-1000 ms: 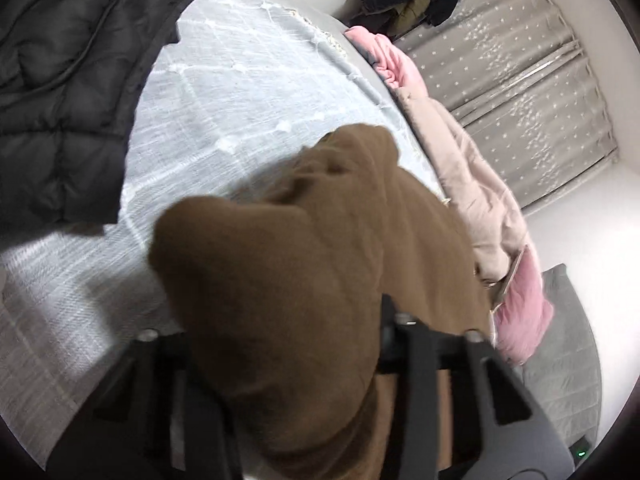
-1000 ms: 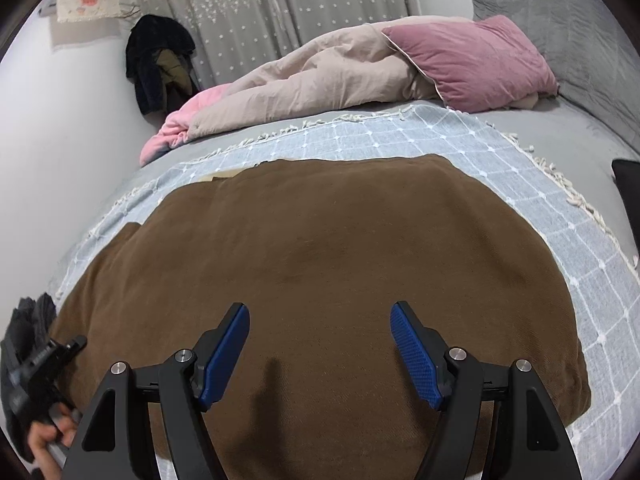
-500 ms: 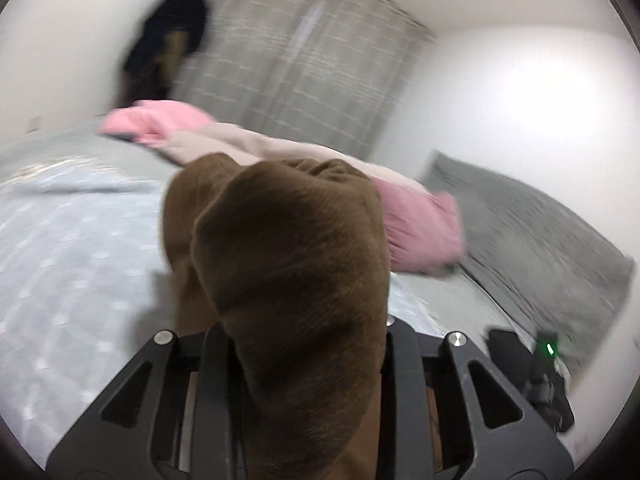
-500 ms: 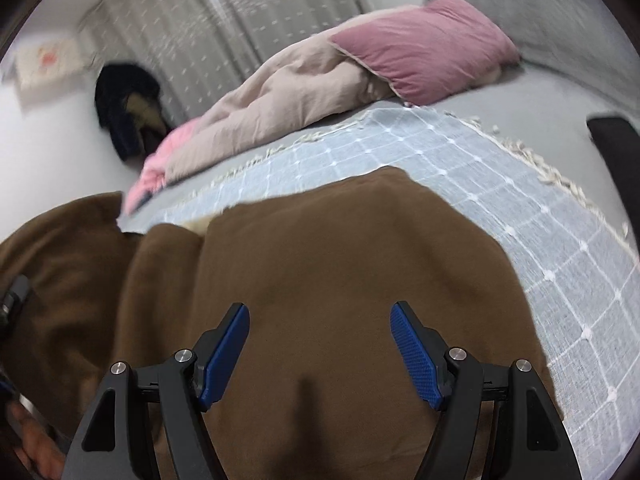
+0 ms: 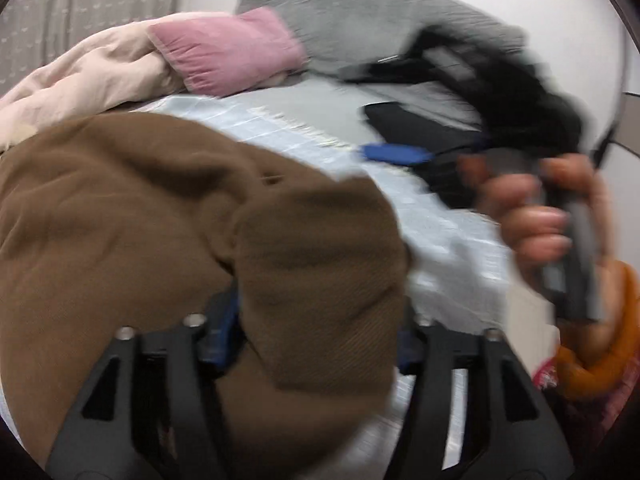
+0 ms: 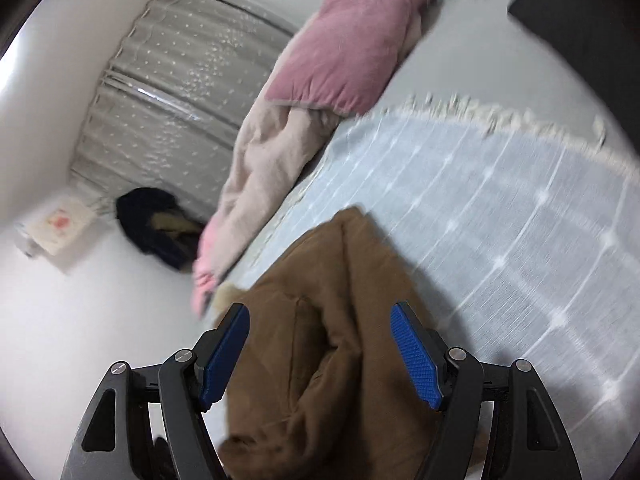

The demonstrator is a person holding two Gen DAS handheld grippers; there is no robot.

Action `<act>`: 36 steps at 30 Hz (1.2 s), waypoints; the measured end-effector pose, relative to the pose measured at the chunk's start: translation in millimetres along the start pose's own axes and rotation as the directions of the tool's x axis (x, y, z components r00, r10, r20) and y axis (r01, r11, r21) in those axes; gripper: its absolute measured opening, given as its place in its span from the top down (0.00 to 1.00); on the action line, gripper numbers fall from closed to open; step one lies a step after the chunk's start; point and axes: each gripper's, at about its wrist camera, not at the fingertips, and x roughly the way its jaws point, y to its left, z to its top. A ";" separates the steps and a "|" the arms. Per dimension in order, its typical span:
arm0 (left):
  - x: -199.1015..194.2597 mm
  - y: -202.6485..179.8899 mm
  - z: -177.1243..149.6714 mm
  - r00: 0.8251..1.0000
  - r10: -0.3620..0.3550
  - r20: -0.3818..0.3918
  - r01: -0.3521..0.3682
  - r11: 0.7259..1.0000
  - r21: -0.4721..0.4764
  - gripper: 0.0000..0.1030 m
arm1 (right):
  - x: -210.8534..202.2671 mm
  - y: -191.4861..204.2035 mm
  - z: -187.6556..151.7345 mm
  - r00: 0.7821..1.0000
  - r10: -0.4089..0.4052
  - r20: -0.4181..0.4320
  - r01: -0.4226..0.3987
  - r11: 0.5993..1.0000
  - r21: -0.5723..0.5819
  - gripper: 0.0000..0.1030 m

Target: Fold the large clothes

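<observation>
The brown garment (image 5: 120, 216) lay on the bed, over the pale blue checked throw (image 6: 500, 216), with one side lifted and carried across the rest, which reads as a fold in the making. It was a thick, soft knit of plain brown, with a finely ribbed end bunched into a blunt lump. The body beneath it was rumpled into broad, shallow creases, not smoothed flat.

That ribbed lump sat between the fingers of the left gripper (image 5: 320, 344). Its jaws had just been opening, with the cloth between them; the frame was too blurred to say whether the fingers pressed on it or had let it go. Judging by the spread of the jaws, the cloth was probably being released onto the layer below.

The right gripper (image 6: 320, 354) hung over a folded ridge of the same garment, its blue fingers (image 6: 416, 356) spread wide and apart from the cloth, so it held nothing. It seemed placed to take the next edge or to steady the fold.

In the left wrist view the person's right hand (image 5: 536, 216) was wrapped around that gripper's handle, an orange cuff (image 5: 600, 364) at the wrist. Farther up the bed lay a pink pillow (image 6: 344, 44), a beige duvet (image 6: 264, 168) and a dark garment (image 5: 420, 124). Grey curtains (image 6: 180, 76) hung behind.
</observation>
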 end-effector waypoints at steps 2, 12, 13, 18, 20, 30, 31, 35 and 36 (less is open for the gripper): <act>-24.4 2.2 7.3 0.997 -0.079 0.016 0.079 0.996 -0.038 0.28 | 11.7 2.6 -1.0 0.995 0.068 -0.078 -0.067 0.998 0.007 0.28; -93.3 38.5 -18.2 0.995 0.002 0.098 0.015 0.985 -0.170 0.23 | 75.1 23.8 -33.8 0.926 -0.029 -0.377 0.014 0.999 -0.042 0.23; -97.3 47.3 -22.5 0.995 0.037 0.098 -0.018 0.982 -0.188 0.23 | 83.1 25.5 -36.0 0.916 -0.019 -0.400 0.005 0.999 -0.035 0.23; -96.2 83.9 -32.4 0.979 0.192 0.063 -0.161 0.932 -0.325 0.23 | 109.4 52.8 -32.1 0.934 -0.019 -0.358 -0.029 0.991 -0.129 0.77; -101.8 91.6 -29.8 0.979 0.190 0.080 -0.148 0.919 -0.365 0.23 | 96.2 71.6 -23.4 0.955 0.030 -0.294 -0.076 0.986 -0.146 0.83; -46.5 58.8 -15.5 0.987 0.157 0.043 -0.138 0.949 -0.282 0.23 | 46.8 7.2 28.0 0.988 -0.077 -0.136 0.064 0.994 -0.094 0.60; -43.6 54.6 -16.8 0.984 0.172 0.042 -0.155 0.952 -0.263 0.23 | 50.8 -12.5 27.7 0.970 -0.195 -0.143 0.189 0.980 -0.059 0.54; -31.4 28.2 -22.6 0.949 0.312 0.052 -0.300 0.940 -0.164 0.21 | 21.5 -6.3 30.6 0.981 -0.184 -0.068 0.179 0.981 -0.073 0.48; -30.8 26.9 -24.4 0.945 0.321 0.055 -0.308 0.937 -0.165 0.21 | 6.5 11.8 30.1 0.977 -0.213 0.006 0.211 0.966 -0.146 0.48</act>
